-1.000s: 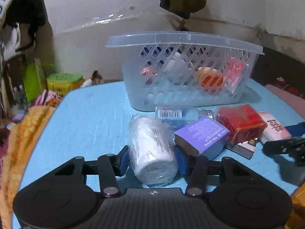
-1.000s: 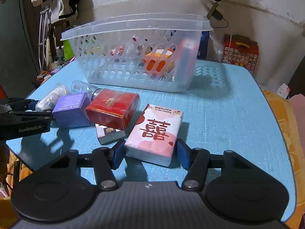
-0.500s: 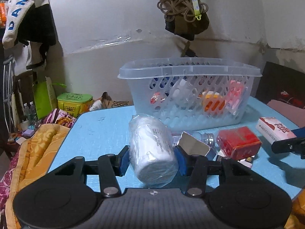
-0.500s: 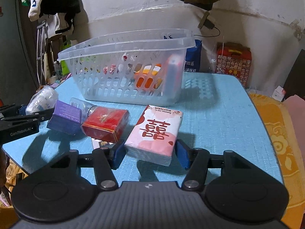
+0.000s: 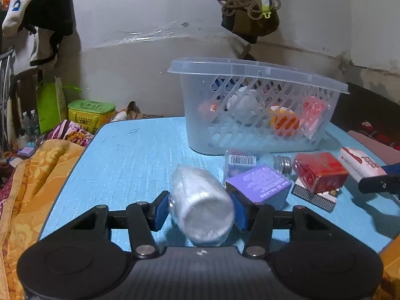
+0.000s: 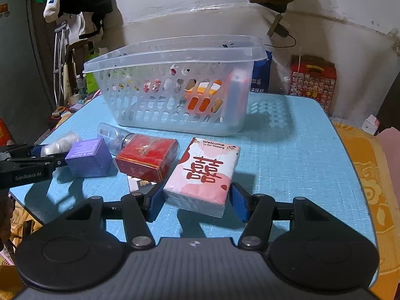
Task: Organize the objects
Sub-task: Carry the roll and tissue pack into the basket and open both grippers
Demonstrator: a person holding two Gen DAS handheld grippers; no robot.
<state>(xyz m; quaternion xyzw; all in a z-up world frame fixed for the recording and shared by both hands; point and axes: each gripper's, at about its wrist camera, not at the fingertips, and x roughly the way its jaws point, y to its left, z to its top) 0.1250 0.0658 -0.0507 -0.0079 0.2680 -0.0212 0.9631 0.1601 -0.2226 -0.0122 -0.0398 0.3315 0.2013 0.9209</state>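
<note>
Light: dim room, overhead src, cool cast
Shadows: hard, dark on table (image 6: 287, 150) near both grippers, right of basket (image 6: 175, 85)
Glare: sheen on wall plastic, far
Blur: roll (image 5: 202, 205) smeared, left view
Edges: fisheye bend, black corners
</note>
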